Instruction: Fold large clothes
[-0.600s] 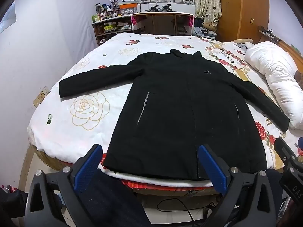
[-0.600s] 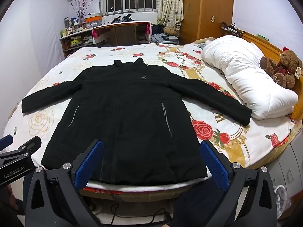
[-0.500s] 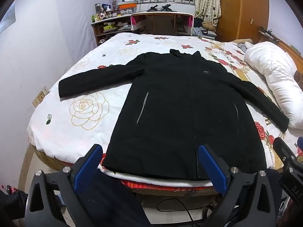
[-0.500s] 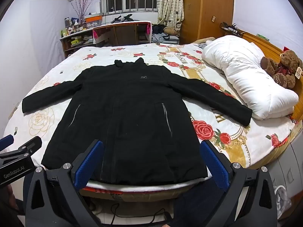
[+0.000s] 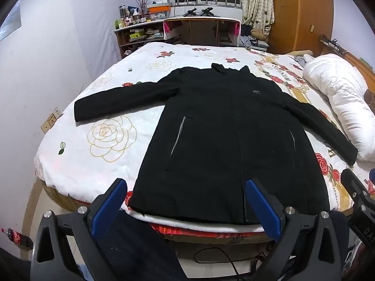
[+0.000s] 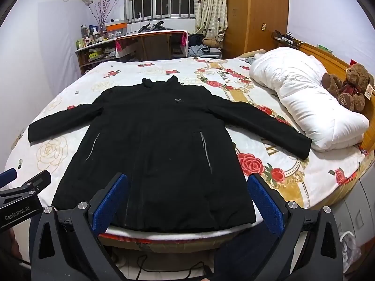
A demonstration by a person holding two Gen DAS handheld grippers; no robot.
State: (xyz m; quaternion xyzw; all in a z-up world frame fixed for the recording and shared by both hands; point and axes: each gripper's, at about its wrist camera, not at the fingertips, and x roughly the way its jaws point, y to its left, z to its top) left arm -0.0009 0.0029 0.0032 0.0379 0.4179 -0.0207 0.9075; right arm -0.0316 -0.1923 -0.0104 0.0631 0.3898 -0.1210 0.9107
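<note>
Left hand-held gripper (image 5: 185,207) spread as wide as it goes, blue pads bare, nothing between them, hanging short of the bed edge above the coat hem; right hand-held gripper (image 6: 187,201) likewise gaping and empty, tilted down toward the same hem, close beside its partner.

Just beyond both: black coat (image 6: 152,145) laid flat, front up, on the flowered bed (image 5: 110,138), hem at the near edge, collar toward the far side, left sleeve (image 5: 121,103) and right sleeve (image 6: 264,124) stretched out to either side; no fold begun yet.

Further out: rolled white duvet (image 6: 304,103) touching or nearly touching the right cuff, teddy bear (image 6: 349,86) behind it, cluttered shelf (image 5: 138,32) against the far wall.

Likely troubles from here: thick cloth slipping from a shallow pinch at the hem; hem dragged off the near edge if pulled rather than lifted; right cuff snagging on the duvet when swung inward; uneven lifting by the two sides skewing the crease; cable on the floor below catching a foot.
</note>
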